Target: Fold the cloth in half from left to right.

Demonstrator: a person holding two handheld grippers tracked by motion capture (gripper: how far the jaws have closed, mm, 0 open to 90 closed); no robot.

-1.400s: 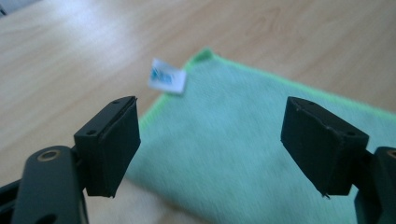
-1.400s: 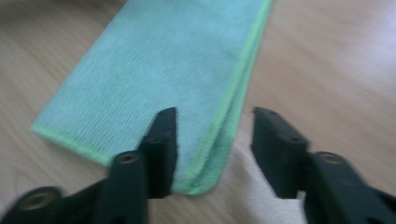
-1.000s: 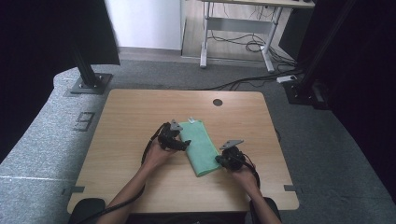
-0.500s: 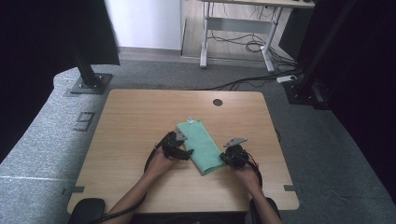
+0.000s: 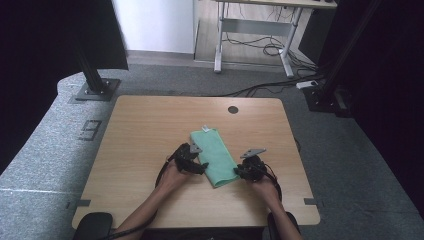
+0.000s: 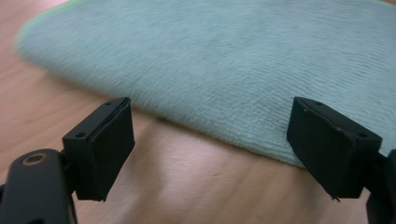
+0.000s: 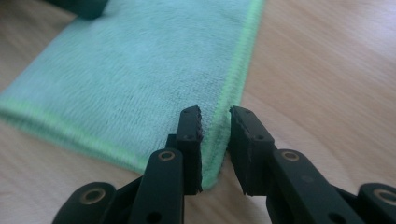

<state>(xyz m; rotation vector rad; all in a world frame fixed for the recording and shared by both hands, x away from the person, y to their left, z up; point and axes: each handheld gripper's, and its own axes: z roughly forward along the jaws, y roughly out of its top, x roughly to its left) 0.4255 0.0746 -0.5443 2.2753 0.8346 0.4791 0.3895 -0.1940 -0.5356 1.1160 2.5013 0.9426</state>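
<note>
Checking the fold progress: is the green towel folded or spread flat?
Folded: the green towel lies as a narrow strip with a rounded doubled edge on the table.

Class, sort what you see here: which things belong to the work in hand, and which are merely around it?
In the work: green towel; left gripper, open beside it; right gripper, jaws closing on its hem; table.

Around it: desk frame; floor cables.

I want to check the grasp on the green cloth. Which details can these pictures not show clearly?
- Right gripper: its jaws straddle the green cloth hem; real pinching is unclear.
- Cloth's far end: cut off by the frame in the left gripper view.
- White tag: too small to read in the high view.
- Cloth layers: fold count is hidden underneath.
</note>
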